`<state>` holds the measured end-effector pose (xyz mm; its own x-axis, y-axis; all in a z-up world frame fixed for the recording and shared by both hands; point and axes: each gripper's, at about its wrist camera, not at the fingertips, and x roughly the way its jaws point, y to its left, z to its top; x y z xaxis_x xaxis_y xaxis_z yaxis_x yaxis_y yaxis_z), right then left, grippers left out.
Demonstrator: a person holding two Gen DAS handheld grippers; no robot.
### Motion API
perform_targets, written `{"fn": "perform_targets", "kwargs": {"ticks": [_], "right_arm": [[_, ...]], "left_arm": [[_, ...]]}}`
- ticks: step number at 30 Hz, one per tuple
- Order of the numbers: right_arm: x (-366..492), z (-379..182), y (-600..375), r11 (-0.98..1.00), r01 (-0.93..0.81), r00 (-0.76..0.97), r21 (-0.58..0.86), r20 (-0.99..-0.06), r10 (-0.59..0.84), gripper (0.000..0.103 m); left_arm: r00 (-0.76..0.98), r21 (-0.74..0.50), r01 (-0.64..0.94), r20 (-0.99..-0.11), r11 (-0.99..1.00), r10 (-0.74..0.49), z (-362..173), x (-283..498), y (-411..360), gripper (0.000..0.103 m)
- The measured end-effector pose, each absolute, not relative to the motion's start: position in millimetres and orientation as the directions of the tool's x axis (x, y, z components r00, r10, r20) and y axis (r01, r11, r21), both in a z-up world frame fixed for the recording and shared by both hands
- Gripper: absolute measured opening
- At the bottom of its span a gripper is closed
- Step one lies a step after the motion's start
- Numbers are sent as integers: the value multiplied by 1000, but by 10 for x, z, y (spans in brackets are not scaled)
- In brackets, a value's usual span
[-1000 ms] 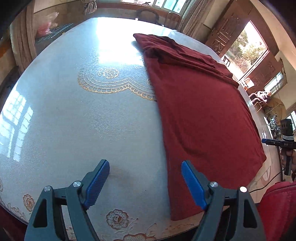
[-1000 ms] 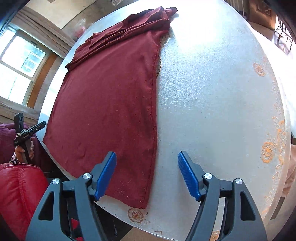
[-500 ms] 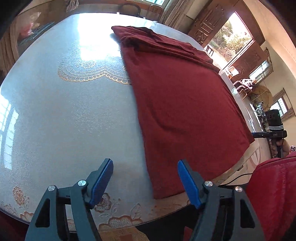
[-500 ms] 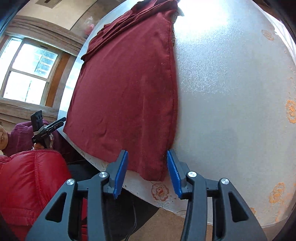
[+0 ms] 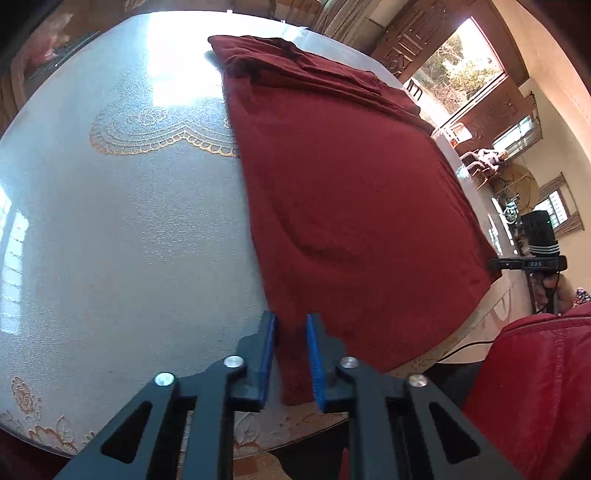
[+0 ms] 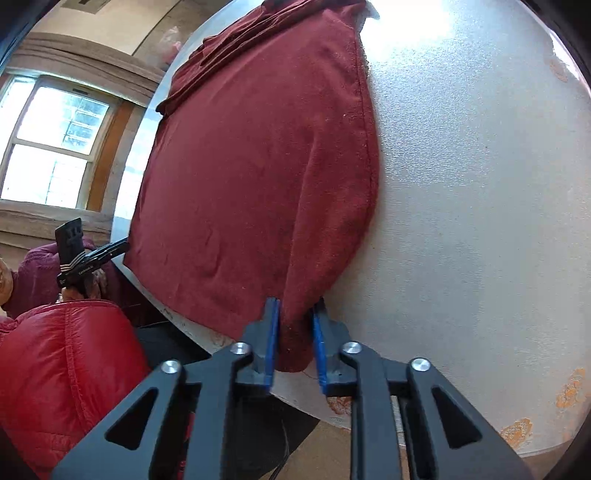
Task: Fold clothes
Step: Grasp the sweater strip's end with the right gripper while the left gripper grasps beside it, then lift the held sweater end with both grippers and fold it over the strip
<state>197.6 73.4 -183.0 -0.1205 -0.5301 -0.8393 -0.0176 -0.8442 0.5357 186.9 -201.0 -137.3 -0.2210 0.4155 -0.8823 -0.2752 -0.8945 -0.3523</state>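
Observation:
A dark red garment (image 5: 354, 192) lies spread flat on a round table (image 5: 122, 229), bunched in folds at its far end. My left gripper (image 5: 291, 354) is shut on the garment's near left corner at the table's front edge. In the right wrist view the same garment (image 6: 258, 158) runs away from me, and my right gripper (image 6: 295, 339) is shut on its other near corner, which is lifted a little off the table (image 6: 480, 184). Each gripper also shows in the other's view, the right gripper (image 5: 532, 264) far right and the left gripper (image 6: 86, 264) far left.
The table has a frosted cover with gold lace and floral patterns (image 5: 162, 133). A person's red padded jacket (image 6: 66, 369) sits close to the table's near edge. Windows (image 6: 55, 147), a wooden door (image 5: 413, 33) and curtains ring the room.
Both grippers moved in to the garment's near corners and closed on them. The right gripper narrowed first; the left was still wide open half a second ago.

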Motion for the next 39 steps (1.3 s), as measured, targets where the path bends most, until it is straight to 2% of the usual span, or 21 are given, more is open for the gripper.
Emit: {"fn": "perform_targets", "kwargs": {"ticks": [5, 10, 20, 23, 29, 35, 39], "right_arm": [[1965, -1867, 764, -817, -96, -136, 569, -821, -555, 8], [2043, -1812, 908, -707, -166, -218, 687, -725, -653, 8], [2168, -1565, 1015, -544, -172, -301, 821, -570, -764, 8], [1857, -1309, 1098, -511, -111, -364, 852, -514, -777, 8], [984, -827, 1258, -549, 18, -449, 836, -484, -751, 8], [8, -784, 1549, -528, -22, -540, 849, -455, -708, 9], [-650, -982, 1687, -506, -90, -576, 858, -459, -677, 8]], "left_arm": [[-192, -499, -205, -823, -842, 534, -1365, 1811, -2152, 3], [-223, -639, -143, -723, -756, 653, -1229, 1778, -2314, 3], [-318, -816, -17, -544, -578, 776, -1034, 1602, -2508, 3], [-372, -860, -17, -468, -511, 801, -890, 1354, -2598, 3], [-474, -906, -88, -328, -415, 817, -493, 469, -2559, 3], [-525, -934, -26, -290, -356, 800, -568, -513, -2504, 3], [-534, -930, 57, -336, -363, 776, -881, -1118, -2388, 3]]}}
